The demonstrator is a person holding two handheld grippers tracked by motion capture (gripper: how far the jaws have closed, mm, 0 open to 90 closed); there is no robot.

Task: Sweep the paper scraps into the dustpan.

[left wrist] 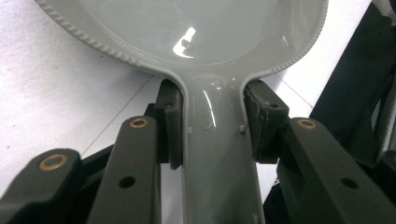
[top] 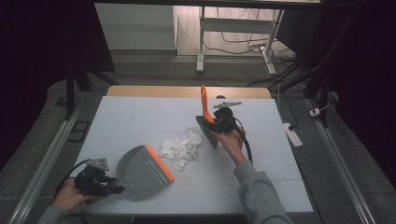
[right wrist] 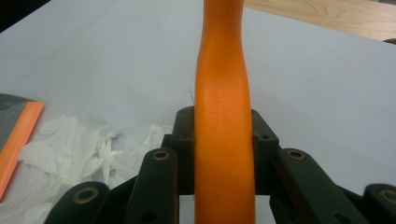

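High view: left hand-held gripper [top: 114, 189] clamps the unlabelled grey dustpan [top: 142, 169]; right hand-held gripper [top: 215, 126] clamps the brush [top: 206, 116].

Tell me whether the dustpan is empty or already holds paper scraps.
Empty: the dustpan shows a bare grey pan, and the white paper scraps lie on the table just beyond its orange lip.

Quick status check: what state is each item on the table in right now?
Dustpan: flat on the table, handle clamped in the left tool, orange lip toward the scraps.
Brush: orange handle clamped in the right tool.
Paper scraps: loose pile between dustpan and brush, not yet in the pan.
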